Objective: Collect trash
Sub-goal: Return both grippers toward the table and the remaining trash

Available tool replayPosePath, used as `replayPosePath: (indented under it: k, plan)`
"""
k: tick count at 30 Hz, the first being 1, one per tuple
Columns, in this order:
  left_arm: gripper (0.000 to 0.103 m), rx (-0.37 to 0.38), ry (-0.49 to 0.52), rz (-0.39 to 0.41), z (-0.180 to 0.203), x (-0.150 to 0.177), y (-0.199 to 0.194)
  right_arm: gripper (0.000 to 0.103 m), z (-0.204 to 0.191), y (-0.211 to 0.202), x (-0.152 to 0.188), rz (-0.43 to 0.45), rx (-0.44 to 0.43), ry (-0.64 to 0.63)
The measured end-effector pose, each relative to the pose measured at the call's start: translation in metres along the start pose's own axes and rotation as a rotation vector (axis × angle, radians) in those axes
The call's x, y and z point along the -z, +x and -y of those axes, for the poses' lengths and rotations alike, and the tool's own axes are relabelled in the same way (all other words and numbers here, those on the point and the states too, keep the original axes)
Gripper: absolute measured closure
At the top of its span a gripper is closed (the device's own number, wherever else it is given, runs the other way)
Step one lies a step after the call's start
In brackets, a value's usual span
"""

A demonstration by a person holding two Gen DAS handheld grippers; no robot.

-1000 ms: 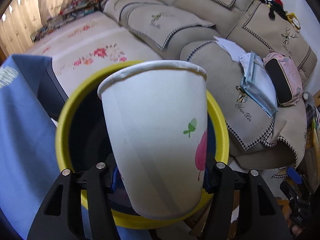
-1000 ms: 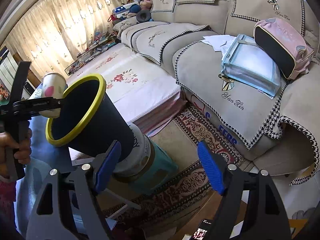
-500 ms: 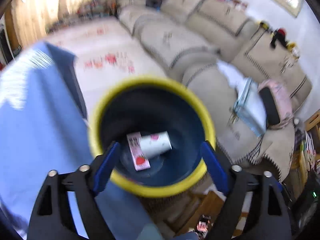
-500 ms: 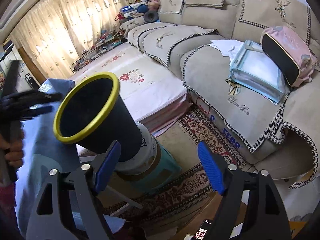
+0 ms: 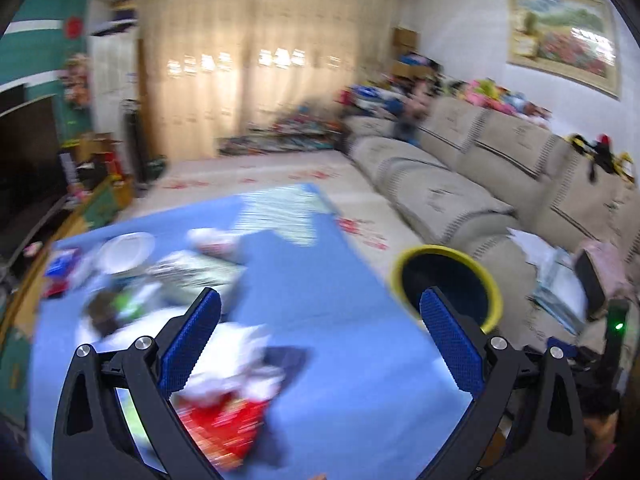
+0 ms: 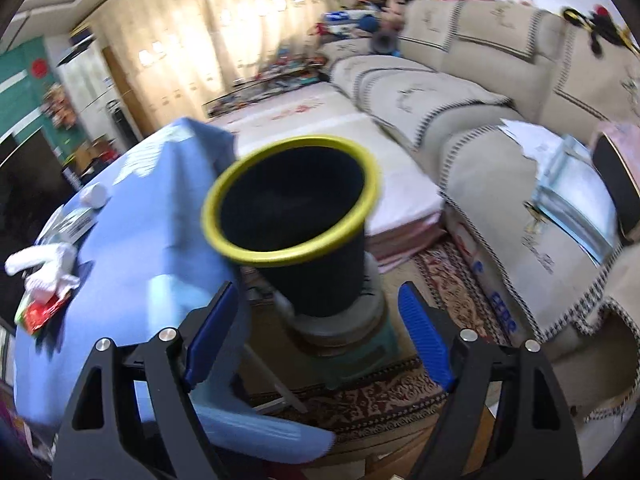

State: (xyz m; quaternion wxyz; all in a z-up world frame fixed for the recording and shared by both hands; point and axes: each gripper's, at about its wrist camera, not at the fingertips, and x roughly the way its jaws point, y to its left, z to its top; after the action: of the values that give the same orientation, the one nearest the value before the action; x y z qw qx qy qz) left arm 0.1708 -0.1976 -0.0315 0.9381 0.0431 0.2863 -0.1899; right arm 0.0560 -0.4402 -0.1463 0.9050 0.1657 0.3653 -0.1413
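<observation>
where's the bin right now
In the right wrist view the bin is centre frame, perched on a stool between the blue-clothed table and the sofa.

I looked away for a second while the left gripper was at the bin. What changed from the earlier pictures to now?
The left gripper let the paper cup drop into the yellow-rimmed bin, then swung away toward the blue-covered table; its jaws are opening, with nothing between them. The right gripper stays empty, facing the bin, which has not moved.
</observation>
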Motion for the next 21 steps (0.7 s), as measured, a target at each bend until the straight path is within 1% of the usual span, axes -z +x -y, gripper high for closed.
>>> replayPosePath:
  k: [1,4,5,6,7,8,10,11,15,18,19,21]
  plan:
    - [0.005,-0.045,-0.021,0.014,-0.019,0.006,-0.014,0.025,-0.013,0.000,-0.001,0.001,-0.014,-0.024]
    - [0.005,-0.136,-0.078,0.038,-0.065,0.022,-0.043,0.025,-0.045,0.001,-0.002,-0.005,-0.063,-0.079]
    - [0.005,-0.155,-0.092,0.042,-0.076,0.027,-0.049,0.025,-0.057,0.002,-0.002,-0.008,-0.081,-0.100]
    - [0.005,-0.179,-0.113,0.047,-0.092,0.033,-0.058,0.025,-0.075,0.002,-0.002,-0.011,-0.102,-0.138]
    - [0.005,-0.207,-0.138,0.053,-0.109,0.040,-0.068,0.025,-0.085,0.002,-0.002,-0.011,-0.113,-0.159]
    - [0.005,-0.225,-0.157,0.056,-0.122,0.048,-0.074,0.025,-0.104,0.003,-0.002,-0.011,-0.138,-0.198]
    - [0.005,-0.266,-0.199,0.061,-0.148,0.060,-0.087,0.025,-0.129,0.004,-0.003,-0.018,-0.185,-0.247]
    - [0.005,-0.290,-0.219,0.065,-0.161,0.068,-0.093,0.025,-0.149,0.006,-0.003,-0.027,-0.222,-0.281]
    - [0.005,-0.356,-0.261,0.073,-0.194,0.090,-0.112,0.025,-0.205,0.016,-0.002,-0.047,-0.315,-0.374]
    - [0.005,-0.370,-0.275,0.068,-0.204,0.101,-0.114,0.025,-0.242,0.027,-0.004,-0.066,-0.370,-0.406]
    - [0.005,-0.372,-0.279,0.063,-0.209,0.104,-0.115,0.025,-0.252,0.031,-0.006,-0.063,-0.381,-0.411]
    - [0.005,-0.370,-0.286,0.055,-0.205,0.106,-0.110,0.028,-0.275,0.042,-0.012,-0.046,-0.384,-0.417]
